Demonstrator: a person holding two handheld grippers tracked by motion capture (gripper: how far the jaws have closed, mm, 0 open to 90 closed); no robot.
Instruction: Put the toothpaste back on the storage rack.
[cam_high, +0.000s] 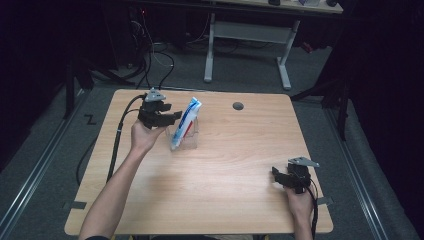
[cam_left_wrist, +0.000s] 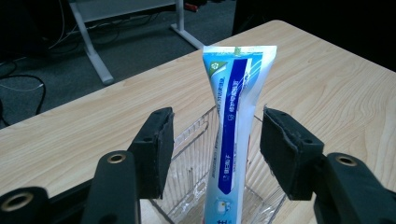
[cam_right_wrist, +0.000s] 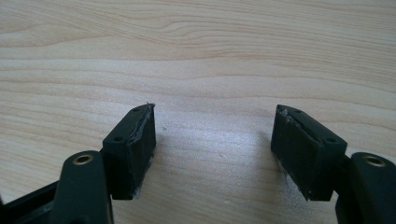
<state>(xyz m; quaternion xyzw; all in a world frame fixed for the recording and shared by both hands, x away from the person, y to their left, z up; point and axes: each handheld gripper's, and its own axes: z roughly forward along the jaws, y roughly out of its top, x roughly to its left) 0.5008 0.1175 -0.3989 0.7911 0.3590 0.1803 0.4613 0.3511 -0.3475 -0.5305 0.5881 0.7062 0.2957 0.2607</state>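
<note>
Right tool (cam_high: 281, 176), black two-jaw, sits low near the bench's near right corner, held by the person's right hand (cam_high: 299, 199); jaws spread wide with bare wood between them, pinching nothing. Right gripper view: right tool (cam_right_wrist: 212, 135) hovers just over the light wooden bench (cam_right_wrist: 196, 56), both black pads apart, foam edges a bit frayed

Left tool (cam_high: 172, 114), black with grey three-cornered plate on top, is up at the far left part of the bench, held by left hand (cam_high: 144, 135), black cable trailing off toward the bench's left edge. Jaws spread, pointing at the toothpaste tube, not closed on it

White and blue toothpaste tube (cam_high: 186, 123) stands leaning in a clear ribbed plastic holder (cam_high: 191, 138), left of bench centre, toward the far side, just beside the left tool. Crimped flat end up, cap end down inside the holder

Left gripper view: left tool (cam_left_wrist: 215, 140) jaws flank the tube (cam_left_wrist: 236, 121), one pad either side, gaps visible on both sides so not touching. Tube has a blue stripe with white print running down it, small green mark near the top corner. Clear holder (cam_left_wrist: 191, 154) walls show below and behind the tube

Round dark grommet hole (cam_high: 238, 106) in the bench, far side, right of the tube. Light wooden bench (cam_high: 230, 190) otherwise bare near the right tool. Grey carpet floor (cam_high: 250, 75) and a white-legged desk frame (cam_high: 250, 30) beyond the bench's far edge
</note>
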